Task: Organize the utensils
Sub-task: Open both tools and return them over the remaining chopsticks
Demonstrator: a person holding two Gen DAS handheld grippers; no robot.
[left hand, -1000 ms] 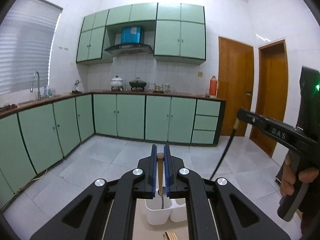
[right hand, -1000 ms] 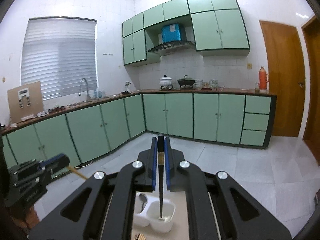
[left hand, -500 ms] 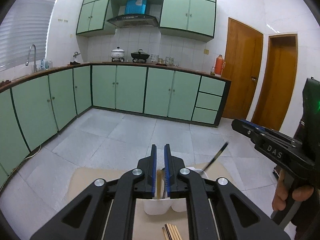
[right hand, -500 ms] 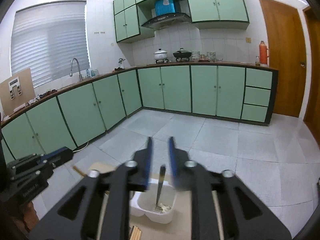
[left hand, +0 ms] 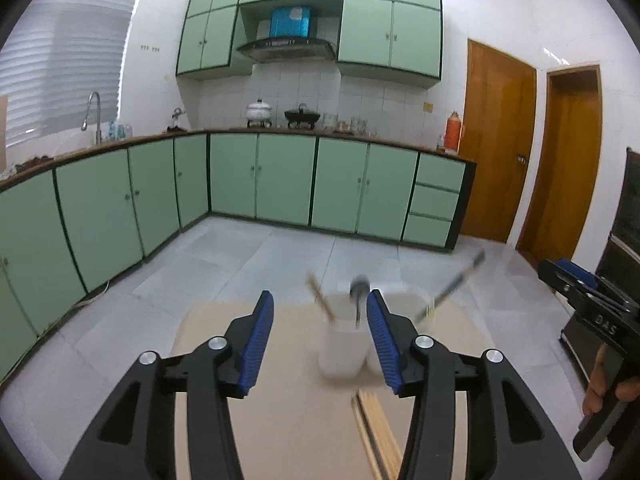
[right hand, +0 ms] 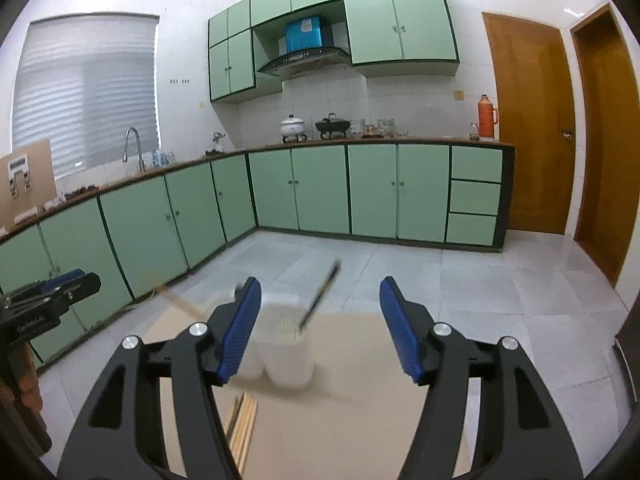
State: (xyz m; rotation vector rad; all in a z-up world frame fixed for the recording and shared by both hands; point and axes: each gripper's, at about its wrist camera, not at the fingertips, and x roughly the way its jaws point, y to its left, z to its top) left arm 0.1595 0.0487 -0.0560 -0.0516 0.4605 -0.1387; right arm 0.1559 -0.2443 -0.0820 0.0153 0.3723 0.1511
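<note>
Both claws have come down toward the beige table, and their jaws have just been opening: the wooden-handled utensil formerly pinched in the left gripper and the dark-handled utensil formerly pinched in the right gripper now stand free in the white holder, nothing between the blue pads.

Left wrist view: left claw released, jaws wide apart. The holder sits just ahead of the claw, toward its right finger, blurred. From it rise the wooden handle, leaning left, and a grey rounded handle beside the right finger. The dark-handled utensil leans right, beyond that finger. A bundle of wooden chopsticks lies flat on the table below the holder, near the right finger's base.

Right wrist view: right claw released. The holder's two cups stand ahead, toward the left finger; the dark handle tilts up-right from the nearer cup, between the fingers. Chopsticks lie under the left finger.
</note>
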